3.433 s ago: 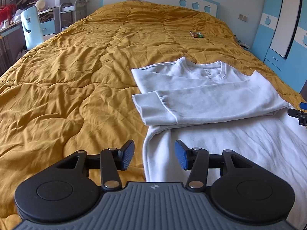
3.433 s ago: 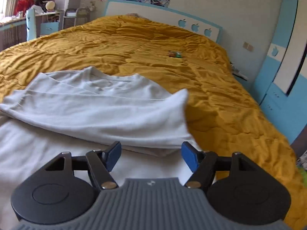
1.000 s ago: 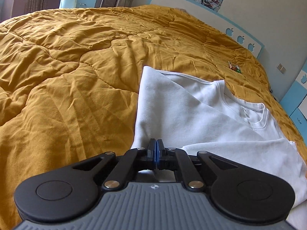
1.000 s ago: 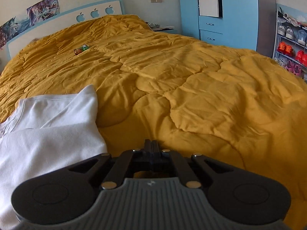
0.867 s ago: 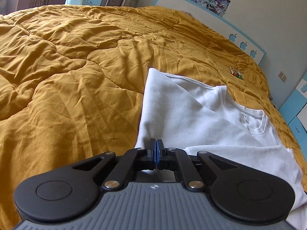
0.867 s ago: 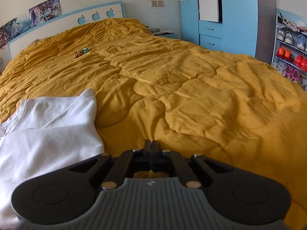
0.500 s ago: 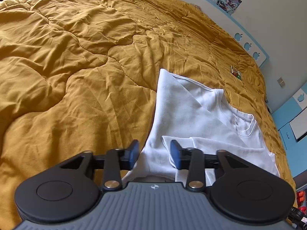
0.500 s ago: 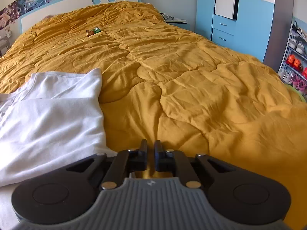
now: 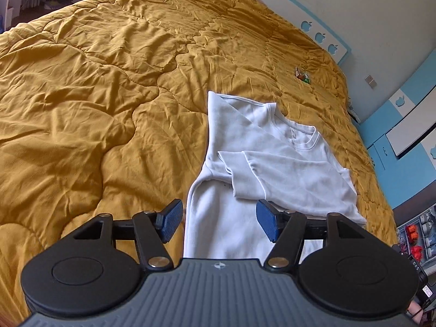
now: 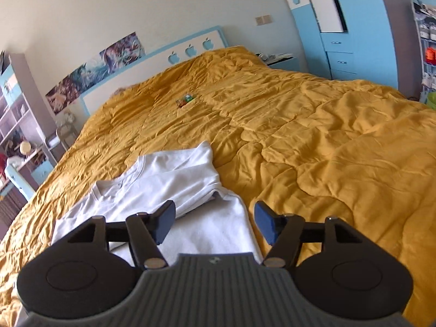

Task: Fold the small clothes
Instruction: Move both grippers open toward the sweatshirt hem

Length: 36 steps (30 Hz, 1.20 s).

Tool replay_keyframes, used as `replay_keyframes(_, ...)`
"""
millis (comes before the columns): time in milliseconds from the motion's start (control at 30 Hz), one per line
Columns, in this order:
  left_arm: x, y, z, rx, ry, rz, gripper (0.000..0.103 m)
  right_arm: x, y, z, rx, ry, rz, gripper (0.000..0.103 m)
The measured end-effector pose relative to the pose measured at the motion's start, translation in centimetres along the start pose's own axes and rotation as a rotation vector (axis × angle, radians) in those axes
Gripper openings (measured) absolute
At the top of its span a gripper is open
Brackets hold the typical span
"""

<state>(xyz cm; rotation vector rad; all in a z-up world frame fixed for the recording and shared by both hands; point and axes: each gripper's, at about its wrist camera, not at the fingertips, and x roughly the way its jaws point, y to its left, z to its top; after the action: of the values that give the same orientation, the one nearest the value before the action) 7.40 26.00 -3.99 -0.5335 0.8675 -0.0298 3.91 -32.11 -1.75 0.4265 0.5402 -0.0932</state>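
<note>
White sweatshirt [image 9: 272, 163] flat on the bed [image 9: 95, 95], sleeves crossed over chest. Left gripper [image 9: 216, 222] and right gripper [image 10: 214, 224] above its lower half, jaws wide, empty. Risk: lifting the hem could drag the sleeves loose.

A wide bed [image 9: 95, 103] under a rumpled mustard-yellow quilt [image 10: 340, 147] carries everything. A white sweatshirt [image 9: 272, 147] lies flat on the quilt, sleeves folded across its chest, collar toward the headboard [image 10: 152, 62]. Between collar and headboard sits a small colourful packet [image 9: 302, 74], well apart from the sweatshirt.
</note>
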Motion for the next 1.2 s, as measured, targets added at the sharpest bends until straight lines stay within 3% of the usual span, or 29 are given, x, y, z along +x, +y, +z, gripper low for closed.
replay_keyframes(300,-2.5,1.0,-6.0,0.11,0.212,0.075,0.073,-6.8,-2.7,-1.5,0.102,0.118,0.021,0.062)
replay_keyframes(433,-2.9,1.4,-9.2,0.149,0.314,0.136,0.07,-8.6,-3.5,-3.4,0.136,0.224,0.019,0.062)
replay_keyframes(533,-4.0,1.4,-10.9,0.182,0.34,0.08,0.07,-9.2,-3.5,-4.8,0.108,0.318,0.02,0.062)
replay_keyframes(633,-4.4,1.9,-12.1,0.212,0.359,0.0,0.07,-9.8,-2.8,-6.1,-0.04,0.391,0.066,0.061)
replay_keyframes(767,-3.6,1.9,-13.5,0.242,0.406,-0.01,0.07,-10.7,-2.2,-6.0,-0.112,0.434,0.05,0.06)
replay_keyframes(833,-3.2,1.9,-13.9,0.245,0.416,-0.008,0.069,-10.9,-2.4,-6.0,-0.084,0.48,0.035,0.06)
replay_keyframes(933,-2.4,2.4,-14.0,0.203,0.455,-0.068,0.069,-10.9,-3.3,-6.6,-0.022,0.555,0.014,0.059)
replay_keyframes(967,-2.1,2.6,-14.1,0.188,0.461,-0.073,0.064,-11.0,-3.8,-7.0,0.008,0.572,0.013,0.058)
replay_keyframes(1033,-1.7,2.8,-14.1,0.182,0.467,-0.063,0.057,-11.4,-4.6,-7.5,0.068,0.558,0.018,0.052)
replay_keyframes(1100,-1.2,2.9,-14.0,0.177,0.475,-0.071,0.057,-11.7,-5.3,-7.7,0.117,0.538,0.03,0.05)
replay_keyframes(1200,-1.0,3.2,-14.1,0.153,0.473,-0.09,0.056,-12.1,-6.1,-7.8,0.164,0.524,0.018,0.038)
